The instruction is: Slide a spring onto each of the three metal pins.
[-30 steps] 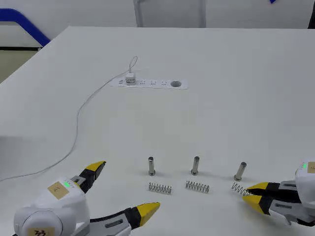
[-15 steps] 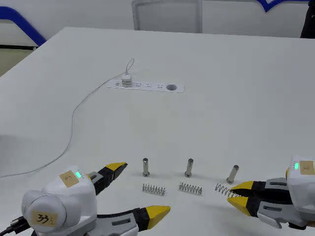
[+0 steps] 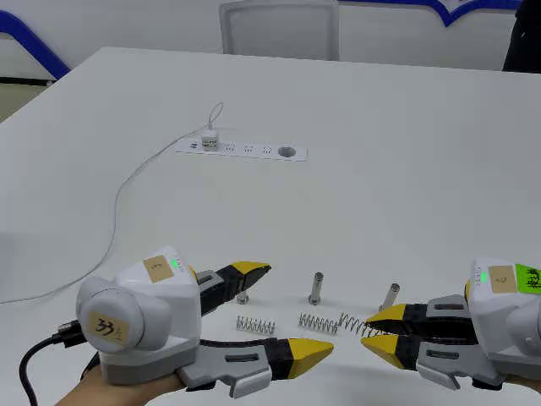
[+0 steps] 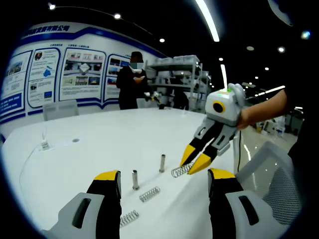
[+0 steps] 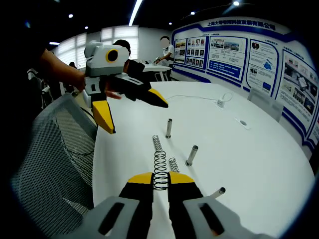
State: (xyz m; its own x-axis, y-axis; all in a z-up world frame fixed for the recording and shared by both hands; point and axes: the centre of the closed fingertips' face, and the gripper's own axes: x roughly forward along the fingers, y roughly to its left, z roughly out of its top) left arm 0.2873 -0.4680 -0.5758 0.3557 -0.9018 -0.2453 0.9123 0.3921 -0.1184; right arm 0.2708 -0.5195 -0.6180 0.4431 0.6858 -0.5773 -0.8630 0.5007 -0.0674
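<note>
Right gripper point(image 3: 379, 330): yellow-tipped jaws nipped narrow on one end of a silver coil spring point(image 3: 353, 322). The rest of the coil sticks out past the tips, just beside the right-hand short upright metal pin point(image 3: 390, 296). Left gripper point(image 3: 283, 309): jaws wide, holding nothing, far tip partly covering the left-hand metal pin point(image 3: 243, 298). Middle metal pin point(image 3: 316, 288) stands between them. Second silver coil spring point(image 3: 255, 324) and third silver coil spring point(image 3: 317, 322) lie flat on the white worktop point(image 3: 406, 169), just in front of the pins, all close to its near edge. White power strip point(image 3: 241, 149) sits well back, toward the left edge.
</note>
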